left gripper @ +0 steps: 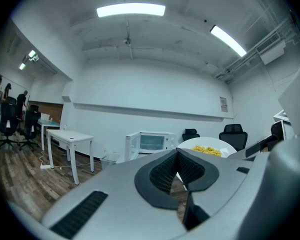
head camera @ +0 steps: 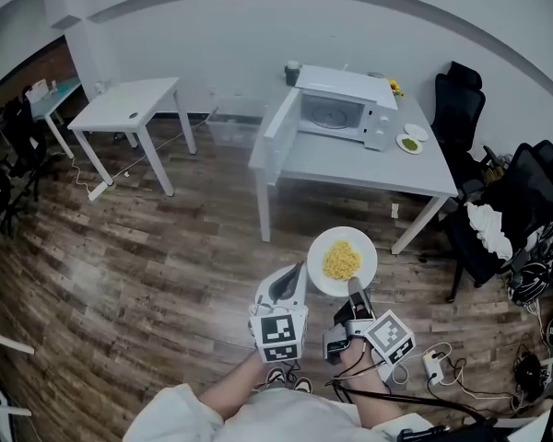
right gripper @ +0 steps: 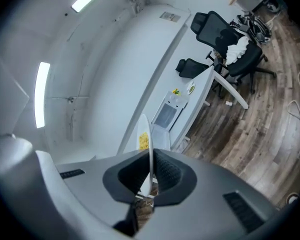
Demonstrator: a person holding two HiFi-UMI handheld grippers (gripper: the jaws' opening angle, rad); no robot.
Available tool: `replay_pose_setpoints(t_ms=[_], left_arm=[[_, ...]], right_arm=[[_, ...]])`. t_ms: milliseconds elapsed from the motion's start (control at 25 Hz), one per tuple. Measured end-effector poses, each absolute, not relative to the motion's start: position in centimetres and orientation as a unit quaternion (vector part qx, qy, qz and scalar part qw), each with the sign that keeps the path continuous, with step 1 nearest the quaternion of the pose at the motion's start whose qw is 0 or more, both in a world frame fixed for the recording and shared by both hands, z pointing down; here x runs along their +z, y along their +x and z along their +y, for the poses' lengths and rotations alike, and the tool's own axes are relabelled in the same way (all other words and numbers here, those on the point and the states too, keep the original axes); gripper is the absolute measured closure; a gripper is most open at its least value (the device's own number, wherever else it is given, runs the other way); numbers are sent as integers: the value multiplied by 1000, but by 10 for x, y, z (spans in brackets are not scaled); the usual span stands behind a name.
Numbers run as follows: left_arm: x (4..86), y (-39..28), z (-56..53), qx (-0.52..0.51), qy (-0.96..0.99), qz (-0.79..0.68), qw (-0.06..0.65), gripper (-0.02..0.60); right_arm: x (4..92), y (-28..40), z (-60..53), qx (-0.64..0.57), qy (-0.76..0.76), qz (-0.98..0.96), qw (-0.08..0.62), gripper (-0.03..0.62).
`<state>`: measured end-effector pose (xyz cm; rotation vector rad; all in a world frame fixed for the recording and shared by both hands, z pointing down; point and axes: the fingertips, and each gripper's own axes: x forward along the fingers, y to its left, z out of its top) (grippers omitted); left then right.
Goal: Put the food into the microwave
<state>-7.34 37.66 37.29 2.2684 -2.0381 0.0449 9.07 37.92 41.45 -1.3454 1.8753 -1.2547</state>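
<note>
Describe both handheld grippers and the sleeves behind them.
The left gripper and the right gripper have smooth light-grey shells and dark ribbed pads. Each carries a cube with black-and-white square markers. Thin black cables trail by the right one. The person's sleeves are pale.

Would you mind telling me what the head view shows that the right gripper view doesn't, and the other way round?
Only the head view: the left claw, the person's arms and the small side table. Only the right gripper view: the ceiling lights. Both: the right claw shut on the plate of yellow food, the open microwave and black chairs.
</note>
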Motion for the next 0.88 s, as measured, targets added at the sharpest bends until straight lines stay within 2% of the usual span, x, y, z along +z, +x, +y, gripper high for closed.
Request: replay_pose_setpoints(t_ms=[440,880], left_arm=[[385,-94,332,21,742,-668,51,581],[393,-78,257,29,740,-670,55,581]], right_arm=[[428,62,343,-512,-489,640,298,568],[436,76,265,-534,-481,624,306,568]])
